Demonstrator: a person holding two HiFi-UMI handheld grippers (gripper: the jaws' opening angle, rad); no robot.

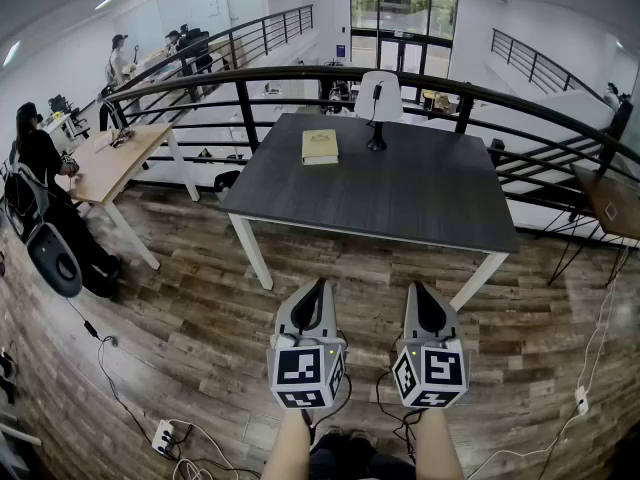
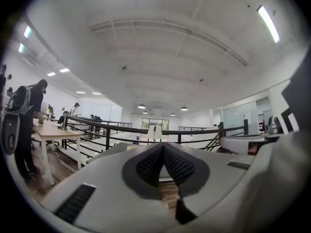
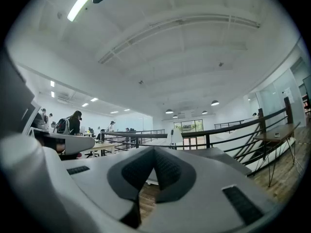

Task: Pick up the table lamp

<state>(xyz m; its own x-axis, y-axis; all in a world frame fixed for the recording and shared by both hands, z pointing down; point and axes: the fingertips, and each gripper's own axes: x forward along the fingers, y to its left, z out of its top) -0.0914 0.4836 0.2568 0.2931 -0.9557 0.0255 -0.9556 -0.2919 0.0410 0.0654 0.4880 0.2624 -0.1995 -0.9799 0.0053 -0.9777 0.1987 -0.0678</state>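
The left claw (image 1: 316, 286) is shut tight with nothing in it, held over the wooden floor (image 1: 180, 318), well short of the dark surface (image 1: 400, 198). A yellowish book (image 1: 320, 146) lies near the far edge. Just right of it the table lamp (image 1: 378, 98) stands upright. The right claw (image 1: 420, 290) is shut and empty too. The job looks not yet begun. Next, step closer, open a claw and reach for the lamp's thin stem.
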